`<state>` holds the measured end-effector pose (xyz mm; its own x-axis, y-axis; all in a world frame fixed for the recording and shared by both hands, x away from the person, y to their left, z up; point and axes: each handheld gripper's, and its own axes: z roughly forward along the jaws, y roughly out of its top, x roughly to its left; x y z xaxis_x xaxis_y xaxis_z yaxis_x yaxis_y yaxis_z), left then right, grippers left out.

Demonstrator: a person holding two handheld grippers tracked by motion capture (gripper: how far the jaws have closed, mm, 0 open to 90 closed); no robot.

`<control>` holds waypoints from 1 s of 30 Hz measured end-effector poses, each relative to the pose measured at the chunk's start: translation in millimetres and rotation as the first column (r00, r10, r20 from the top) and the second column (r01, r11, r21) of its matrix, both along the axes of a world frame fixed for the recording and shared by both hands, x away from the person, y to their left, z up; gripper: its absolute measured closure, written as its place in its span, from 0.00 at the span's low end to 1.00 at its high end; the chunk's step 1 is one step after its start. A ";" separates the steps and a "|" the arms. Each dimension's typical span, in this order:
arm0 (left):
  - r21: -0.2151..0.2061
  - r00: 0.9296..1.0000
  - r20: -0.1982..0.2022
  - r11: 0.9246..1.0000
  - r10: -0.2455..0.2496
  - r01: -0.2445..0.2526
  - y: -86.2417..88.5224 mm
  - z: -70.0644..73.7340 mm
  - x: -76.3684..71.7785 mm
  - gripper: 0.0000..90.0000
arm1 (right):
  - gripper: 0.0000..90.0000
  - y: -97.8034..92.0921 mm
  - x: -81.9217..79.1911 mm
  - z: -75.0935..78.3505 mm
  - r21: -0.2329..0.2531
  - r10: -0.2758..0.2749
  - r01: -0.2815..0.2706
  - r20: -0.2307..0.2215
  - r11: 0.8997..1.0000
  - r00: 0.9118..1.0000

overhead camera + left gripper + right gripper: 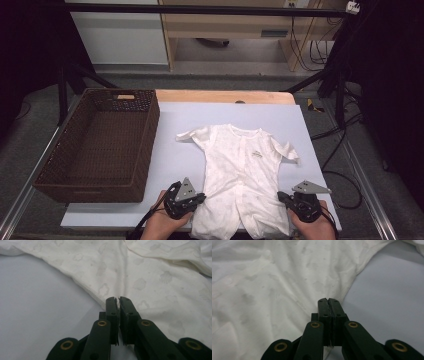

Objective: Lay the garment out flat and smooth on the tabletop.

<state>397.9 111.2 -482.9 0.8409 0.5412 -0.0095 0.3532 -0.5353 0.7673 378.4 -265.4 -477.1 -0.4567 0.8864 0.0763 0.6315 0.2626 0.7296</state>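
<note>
A white baby romper (242, 160) lies flat on the pale sheet, collar away from me and legs toward the near edge. My left gripper (202, 198) is at the romper's lower left edge. In the left gripper view its jaws (118, 299) are shut on that hem, and a crease in the cloth (150, 277) runs straight to the tips. My right gripper (281, 196) is at the lower right edge. Its jaws (328, 300) are pressed together on the fabric's border (274, 277).
A dark brown wicker basket (148, 145) stands empty on the left, with its long side next to the romper. The pale sheet (175, 150) covers a wooden table. Stand legs and cables lie on the floor beyond and to the right.
</note>
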 end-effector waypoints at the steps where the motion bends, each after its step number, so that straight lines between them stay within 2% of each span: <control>1: 0.002 1.000 -0.003 1.000 0.000 0.000 0.2 0.4 -0.9 0.95 | 0.99 -0.5 4.2 -0.5 -0.009 -0.008 0.008 0.003 1.000 1.000; 4: 0.018 1.000 -0.002 1.000 -0.005 0.005 1.5 1.2 -5.5 0.95 | 0.96 -2.3 16.0 -1.8 -0.009 -0.030 0.030 -0.003 0.999 1.000; 6: 0.017 1.000 -0.002 1.000 -0.004 0.004 3.2 0.9 -9.4 0.95 | 0.87 -1.1 17.3 1.5 -0.009 -0.051 0.051 0.016 0.999 0.999; 8: 0.014 1.000 -0.007 1.000 -0.005 0.006 4.5 0.3 -11.9 0.95 | 0.78 5.7 11.5 10.0 -0.009 -0.047 0.047 0.047 0.999 0.998; 11: 0.015 1.000 -0.009 1.000 -0.011 0.011 5.9 0.9 -14.1 0.95 | 0.74 24.6 0.1 19.5 0.018 0.032 -0.033 0.070 0.999 0.997; 13: -0.015 1.000 0.009 1.000 0.010 -0.010 6.7 2.7 -12.8 0.94 | 0.73 39.8 -4.9 20.5 0.032 0.103 -0.106 0.067 0.994 0.992; 17: -0.054 0.997 0.054 0.997 0.051 -0.048 7.7 6.6 -11.1 0.81 | 0.71 72.4 -12.0 14.6 0.015 0.229 -0.230 0.040 0.973 0.973; 19: -0.043 0.995 0.071 0.997 0.066 -0.063 8.3 6.1 -11.0 0.77 | 0.71 80.4 -15.0 13.5 0.014 0.262 -0.262 0.032 0.965 0.965; 22: -0.037 0.995 0.075 0.997 0.069 -0.066 8.6 5.1 -10.8 0.74 | 0.71 88.5 -23.2 14.5 0.027 0.318 -0.319 0.030 0.948 0.948; 24: -0.036 0.994 0.081 0.997 0.067 -0.064 7.8 5.2 -10.9 0.74 | 0.69 93.9 -27.1 12.9 0.017 0.353 -0.354 0.020 0.935 0.935; 25: -0.036 0.994 0.085 0.997 0.069 -0.066 7.6 5.4 -10.9 0.74 | 0.68 96.3 -27.3 10.9 0.010 0.359 -0.359 0.010 0.933 0.933; 27: -0.037 0.994 0.086 0.997 0.068 -0.066 7.7 5.7 -11.0 0.74 | 0.69 100.6 -25.4 5.0 -0.036 0.349 -0.350 -0.021 0.936 0.937; 28: -0.038 0.994 0.087 0.997 0.069 -0.066 7.8 5.9 -11.2 0.74 | 0.76 102.4 -24.1 1.5 -0.052 0.343 -0.345 -0.037 0.937 0.939; 30: -0.039 0.994 0.088 0.997 0.067 -0.064 8.3 6.8 -11.3 0.74 | 0.85 103.4 -24.4 1.2 -0.061 0.337 -0.339 -0.042 0.939 0.941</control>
